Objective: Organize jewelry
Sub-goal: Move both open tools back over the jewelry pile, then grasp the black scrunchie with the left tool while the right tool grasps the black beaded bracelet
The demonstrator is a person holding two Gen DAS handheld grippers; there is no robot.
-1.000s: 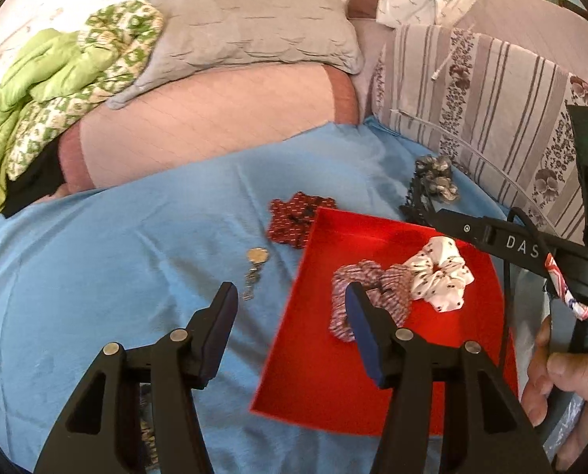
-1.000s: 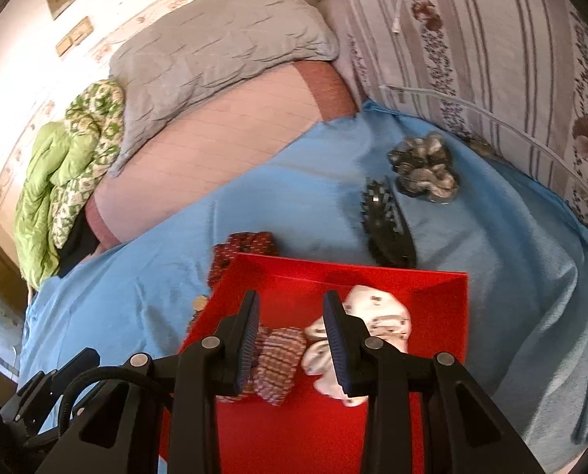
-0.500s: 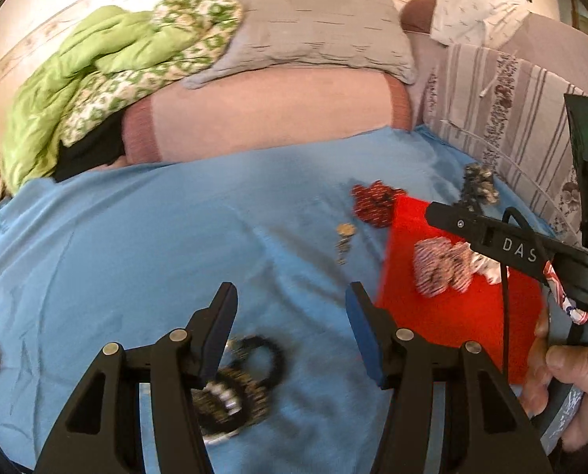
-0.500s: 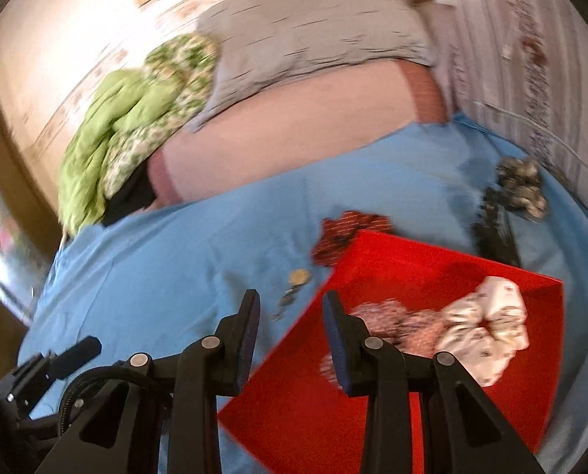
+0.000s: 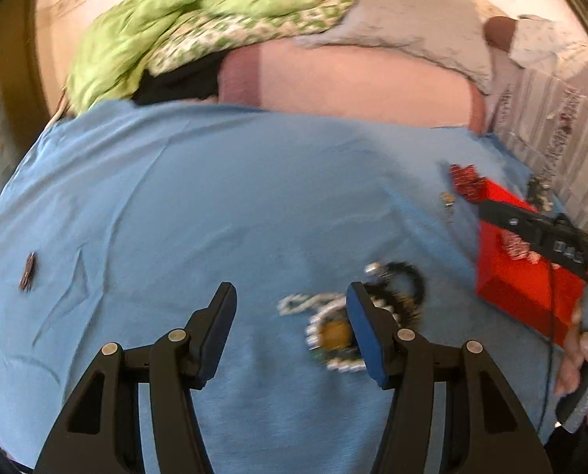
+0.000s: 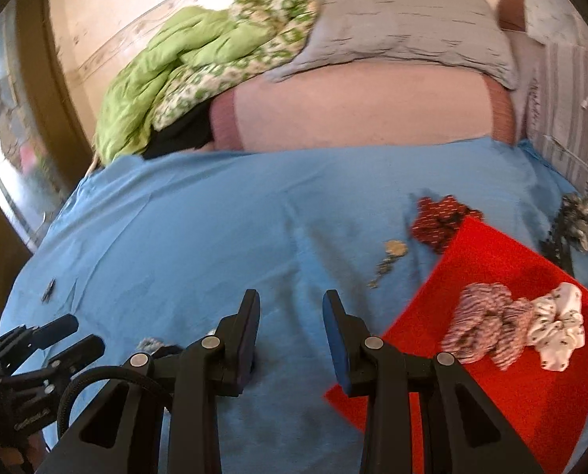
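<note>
Lying just beside the spread, empty left claw [image 5: 290, 316]'s right finger: jewelry pile [image 5: 333, 330].

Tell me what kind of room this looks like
Most likely a bedroom, or a daybed corner of a living room: a blue sheet covers a soft surface, a grey pillow and a green quilt are piled against the wall, and a red tray of scrunchies rests on the sheet.

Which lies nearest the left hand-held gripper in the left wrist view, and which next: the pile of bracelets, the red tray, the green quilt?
From the left hand-held gripper:
1. Pile of bracelets, beside its right finger.
2. Red tray, right, on the blue sheet.
3. Green quilt, top, behind the bed.
</note>
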